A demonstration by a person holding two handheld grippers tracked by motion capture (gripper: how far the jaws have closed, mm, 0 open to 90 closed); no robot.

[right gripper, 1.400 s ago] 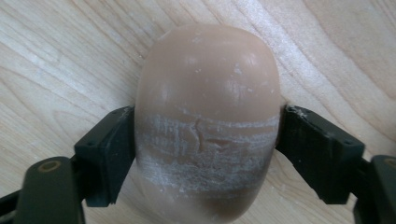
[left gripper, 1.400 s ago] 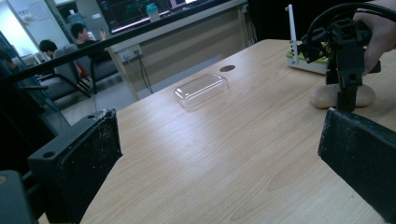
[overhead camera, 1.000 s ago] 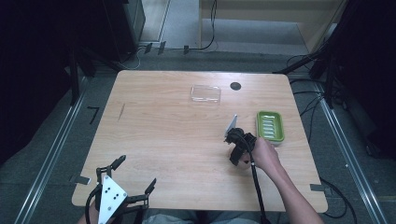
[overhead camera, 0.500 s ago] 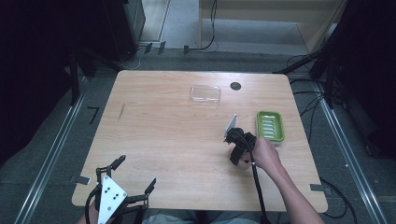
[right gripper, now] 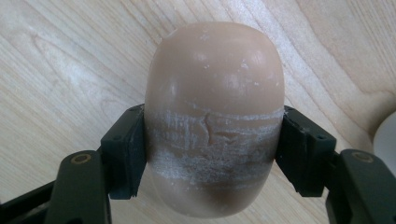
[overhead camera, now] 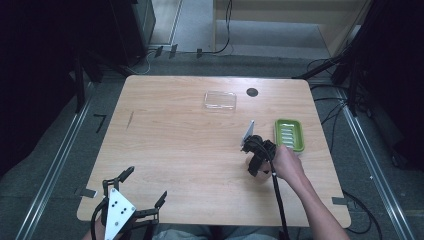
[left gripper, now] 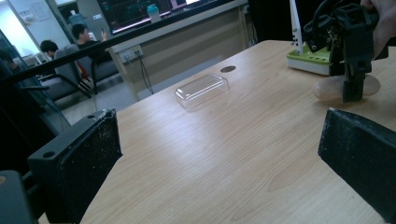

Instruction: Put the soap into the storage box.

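Smooth oval soap bar (right gripper: 214, 116), scuffed band.

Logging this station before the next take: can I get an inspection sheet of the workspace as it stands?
Surface: wooden table, bare across the middle, round hole near the far edge.
Job's things: tan soap bar lying on the table; green soap dish beside it.
Clutter: clear plastic lid at the far side.
Grippers: right gripper clamped on the soap; left gripper open at the near edge, holding nothing.
Cables: black cable trailing from the right gripper.
Surroundings: dark floor, people seated beyond a counter.
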